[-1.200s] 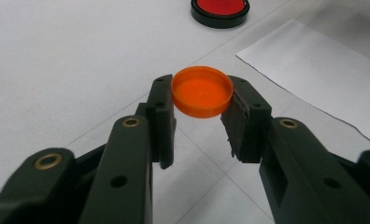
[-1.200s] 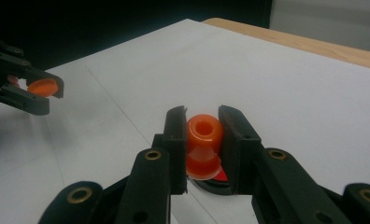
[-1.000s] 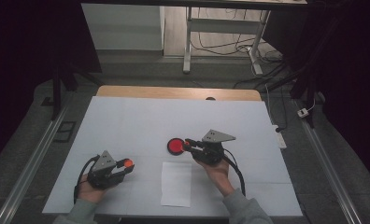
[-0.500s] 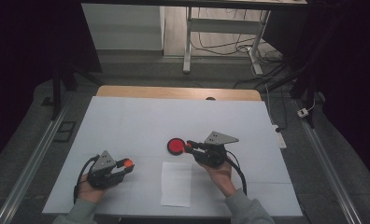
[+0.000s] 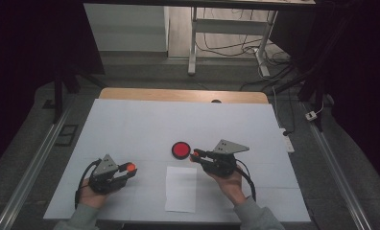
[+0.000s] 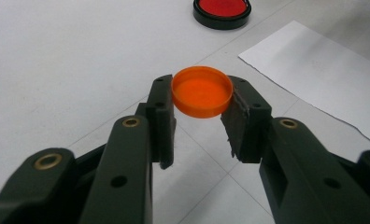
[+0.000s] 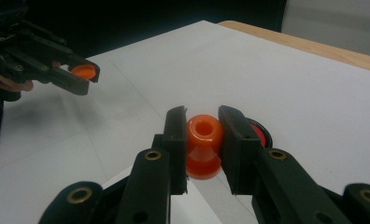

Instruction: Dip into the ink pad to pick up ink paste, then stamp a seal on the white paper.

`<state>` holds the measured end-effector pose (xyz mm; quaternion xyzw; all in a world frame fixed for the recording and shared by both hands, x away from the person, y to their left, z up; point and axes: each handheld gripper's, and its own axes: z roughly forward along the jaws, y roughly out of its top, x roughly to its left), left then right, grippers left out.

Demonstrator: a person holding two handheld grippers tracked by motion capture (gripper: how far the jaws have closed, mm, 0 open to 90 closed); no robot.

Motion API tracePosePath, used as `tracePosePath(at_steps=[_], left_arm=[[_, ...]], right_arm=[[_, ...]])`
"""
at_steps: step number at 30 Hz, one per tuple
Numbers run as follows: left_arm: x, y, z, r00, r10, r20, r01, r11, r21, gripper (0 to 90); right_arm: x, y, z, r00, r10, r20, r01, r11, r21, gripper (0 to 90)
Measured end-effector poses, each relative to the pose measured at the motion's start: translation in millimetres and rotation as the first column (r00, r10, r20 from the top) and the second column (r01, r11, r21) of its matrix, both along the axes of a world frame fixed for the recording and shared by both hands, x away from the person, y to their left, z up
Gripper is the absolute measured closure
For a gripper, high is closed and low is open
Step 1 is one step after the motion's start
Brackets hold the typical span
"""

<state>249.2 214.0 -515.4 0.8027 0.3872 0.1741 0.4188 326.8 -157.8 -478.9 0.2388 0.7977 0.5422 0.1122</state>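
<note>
An orange cap (image 6: 202, 91) is clamped by the left claw (image 6: 199, 116), an orange bottle (image 7: 203, 142) by the right claw (image 7: 202, 140), beside the red dish (image 5: 181, 150); both are judged light, stiff, slippery, best held across their sides.

The left gripper (image 5: 126, 168), jaws clamped on a round orange plastic cap (image 6: 202, 91), rests low in the left hand (image 5: 93, 195). The right gripper (image 5: 196, 154), raised in the right hand (image 5: 229, 184), pinches an orange plastic spool-shaped piece (image 7: 204, 145).

We see 2 orange pieces, each lifted off the table: a shallow round cap (image 6: 202, 91) with its hollow side up, and a small open-mouthed bottle (image 7: 204, 145).
</note>
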Motion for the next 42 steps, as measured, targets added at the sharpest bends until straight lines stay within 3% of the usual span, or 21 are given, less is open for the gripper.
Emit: tracePosePath(at_steps=[42], left_arm=[[0.4, -0.5, 0.1, 1.0000, -0.004, -0.001, 0.004, 1.0000, 0.002, 64.4]], right_arm=[[-23.0, -2.2, -2.5, 0.9982, 0.061, 0.000, -0.061, 0.9979, -0.022, 72.3]])
